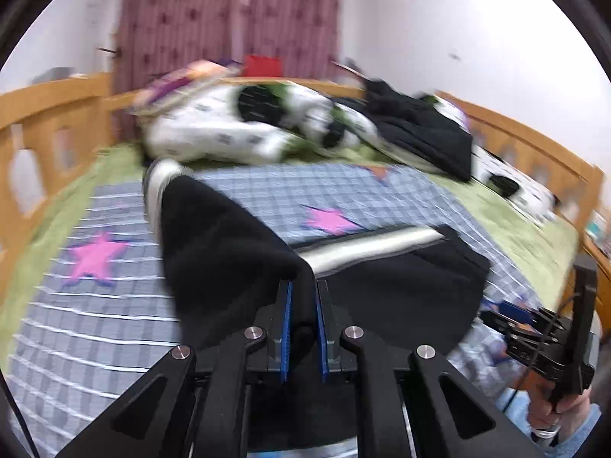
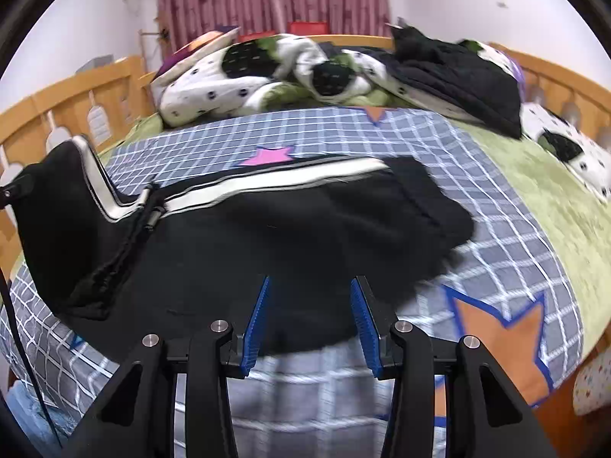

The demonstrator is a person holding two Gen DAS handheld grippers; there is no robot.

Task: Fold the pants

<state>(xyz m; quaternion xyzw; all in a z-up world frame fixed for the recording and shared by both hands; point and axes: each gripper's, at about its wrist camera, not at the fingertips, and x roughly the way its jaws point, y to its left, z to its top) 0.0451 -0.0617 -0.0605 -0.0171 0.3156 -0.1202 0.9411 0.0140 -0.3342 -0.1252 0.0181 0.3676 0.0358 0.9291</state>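
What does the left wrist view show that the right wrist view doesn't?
Only the left wrist view shows the left hand-held gripper shut on a fold of the black pants with a white side stripe, and the right hand-held gripper from outside. Only the right wrist view shows that gripper's open jaws above the pants' near edge, plus the big orange star. Both show the grey checked sheet.

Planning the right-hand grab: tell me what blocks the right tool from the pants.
Nothing visible does. The right tool is open, its fingers just over the near edge of the black pants, with no object between. The left tool already clamps them.
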